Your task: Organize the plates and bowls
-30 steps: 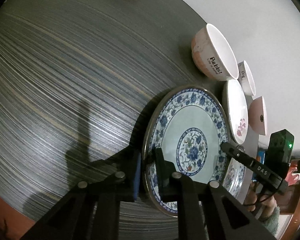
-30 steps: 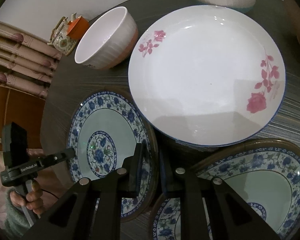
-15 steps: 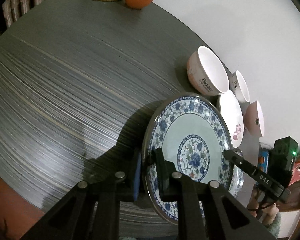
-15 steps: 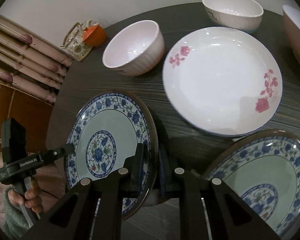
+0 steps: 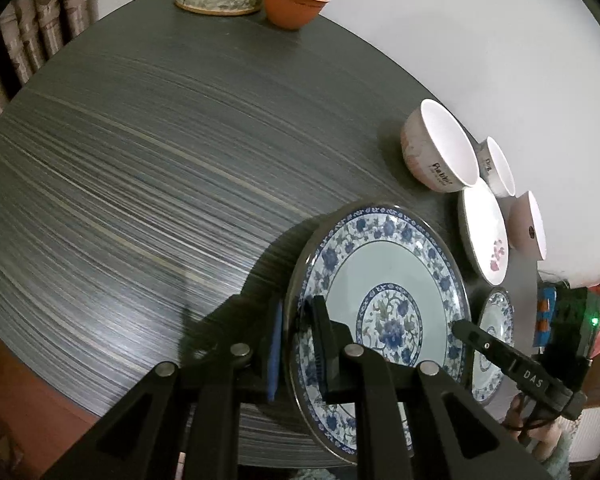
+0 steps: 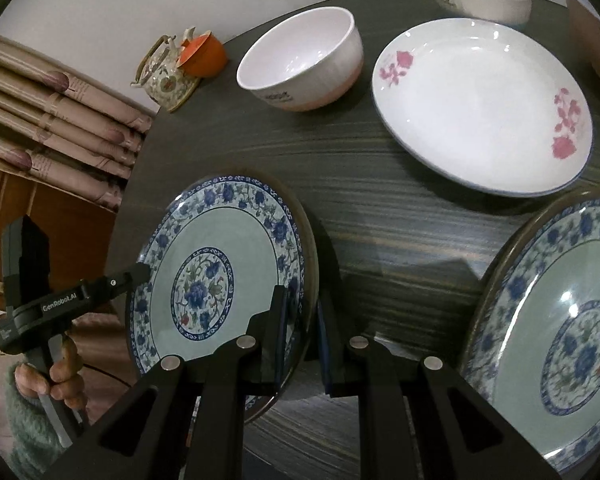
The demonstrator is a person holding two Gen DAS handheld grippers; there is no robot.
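We now hold one blue-patterned plate (image 5: pixel 380 312) between both grippers, each set of fingers pinched narrow on opposite rims: the left gripper (image 5: pixel 296 344) on one edge, the right gripper (image 6: pixel 302 328) on the other. Compared with a second ago, the plate sits higher off the table (image 5: pixel 140 160). Beyond the right fingers, its twin plate (image 6: pixel 560 340) waits, likely the stacking spot.

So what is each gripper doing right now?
Left gripper: closed on the rim of the round blue-and-white floral plate.
Right gripper: closed on the same plate's opposite rim.
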